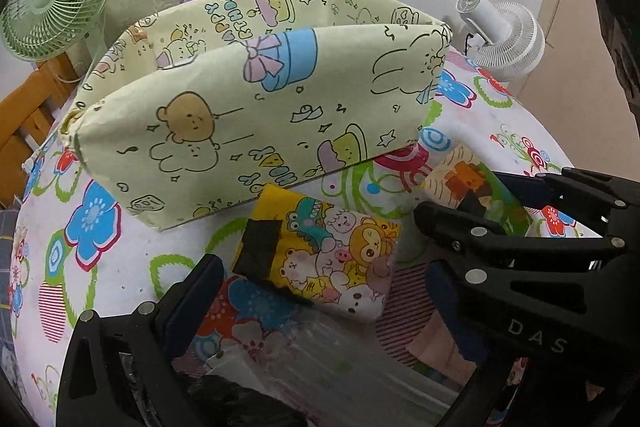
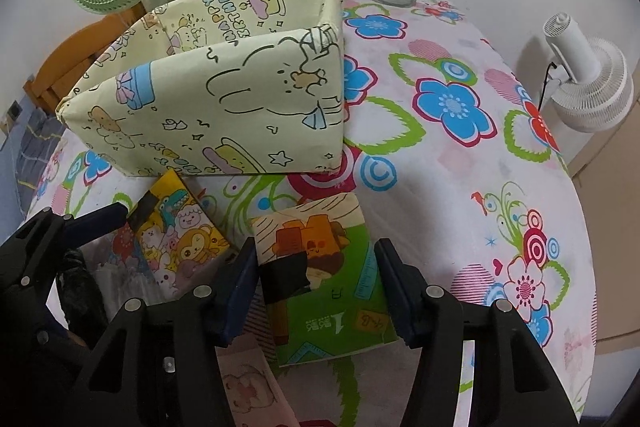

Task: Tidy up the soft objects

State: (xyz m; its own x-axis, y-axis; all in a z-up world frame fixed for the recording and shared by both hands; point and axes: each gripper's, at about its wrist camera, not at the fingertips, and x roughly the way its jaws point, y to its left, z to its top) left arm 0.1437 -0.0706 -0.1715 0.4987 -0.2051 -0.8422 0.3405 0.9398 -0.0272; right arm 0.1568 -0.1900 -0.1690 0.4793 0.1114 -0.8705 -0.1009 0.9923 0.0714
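Right gripper (image 2: pixel 316 291) jaws astride green tissue pack (image 2: pixel 336 291), yellow pack (image 2: pixel 180 239) beside

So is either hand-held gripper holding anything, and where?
Right hand-held gripper clamps the green tissue pack by its long sides; left hand-held gripper holds nothing.

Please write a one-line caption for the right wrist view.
Right gripper straddles a green tissue pack before the fabric bin.

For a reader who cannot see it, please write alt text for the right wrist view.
The right gripper straddles a green tissue pack on a flowered tablecloth. A yellow tissue pack lies to its left, before an open fabric box.
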